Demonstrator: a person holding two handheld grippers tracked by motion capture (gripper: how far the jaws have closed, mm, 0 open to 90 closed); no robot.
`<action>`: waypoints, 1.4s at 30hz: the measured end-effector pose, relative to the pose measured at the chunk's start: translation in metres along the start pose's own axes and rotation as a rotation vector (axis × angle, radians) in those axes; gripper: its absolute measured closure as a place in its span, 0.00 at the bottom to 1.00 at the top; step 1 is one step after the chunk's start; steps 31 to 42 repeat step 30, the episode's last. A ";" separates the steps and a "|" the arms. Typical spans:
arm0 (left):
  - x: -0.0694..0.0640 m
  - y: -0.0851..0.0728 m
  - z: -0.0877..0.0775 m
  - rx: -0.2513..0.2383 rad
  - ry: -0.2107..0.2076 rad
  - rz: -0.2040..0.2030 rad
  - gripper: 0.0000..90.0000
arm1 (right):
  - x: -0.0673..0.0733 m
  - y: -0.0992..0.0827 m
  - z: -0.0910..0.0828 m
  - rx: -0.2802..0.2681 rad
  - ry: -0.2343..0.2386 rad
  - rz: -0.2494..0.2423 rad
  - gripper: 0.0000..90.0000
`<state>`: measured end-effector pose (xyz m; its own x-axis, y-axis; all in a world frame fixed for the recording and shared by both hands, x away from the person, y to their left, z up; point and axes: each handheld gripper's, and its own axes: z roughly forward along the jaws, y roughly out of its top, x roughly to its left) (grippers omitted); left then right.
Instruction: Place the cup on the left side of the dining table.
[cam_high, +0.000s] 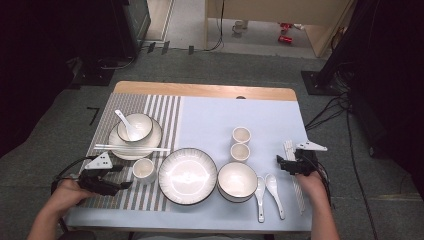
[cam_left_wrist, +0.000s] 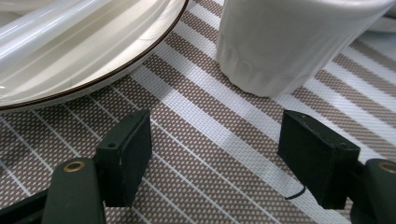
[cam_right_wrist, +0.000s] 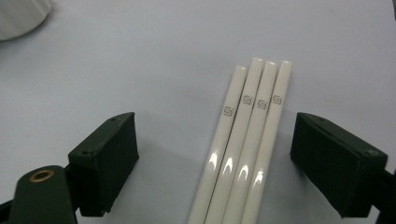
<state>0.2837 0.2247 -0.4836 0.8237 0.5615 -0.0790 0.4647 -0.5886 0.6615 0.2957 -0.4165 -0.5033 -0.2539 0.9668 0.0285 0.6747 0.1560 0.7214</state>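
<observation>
My left gripper (cam_high: 124, 177) hovers low over the striped placemat (cam_left_wrist: 201, 140) at the table's front left. Its jaws are open and hold nothing. In the left gripper view my left gripper (cam_left_wrist: 217, 140) faces a small white ribbed cup (cam_left_wrist: 289, 42), which stands just beyond the jaws to the right. A white plate (cam_left_wrist: 79, 51) with a dark rim lies to their left. My right gripper (cam_high: 292, 167) sits over several white chopsticks (cam_high: 298, 192) at the right edge. In the right gripper view my right gripper (cam_right_wrist: 215, 135) is open, and the chopsticks (cam_right_wrist: 247, 140) lie flat on the blue mat between its jaws, untouched.
A bowl with a spoon (cam_high: 134, 127) sits on a plate crossed by chopsticks (cam_high: 132, 148). The small cup (cam_high: 144, 170), a large plate (cam_high: 187, 176), a bowl (cam_high: 237, 181) and two spoons (cam_high: 267, 192) line the front. Two more cups (cam_high: 241, 143) stand mid-table.
</observation>
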 end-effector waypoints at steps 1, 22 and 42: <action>0.000 0.000 0.001 -0.008 0.004 0.005 0.29 | 0.000 0.000 0.000 0.000 0.000 0.000 0.16; -0.008 -0.008 0.008 -0.058 0.026 0.070 0.18 | 0.000 0.000 0.000 0.000 0.000 0.000 0.16; -0.009 -0.009 0.008 -0.068 0.028 0.067 0.18 | 0.000 0.000 0.000 0.000 0.000 0.000 0.16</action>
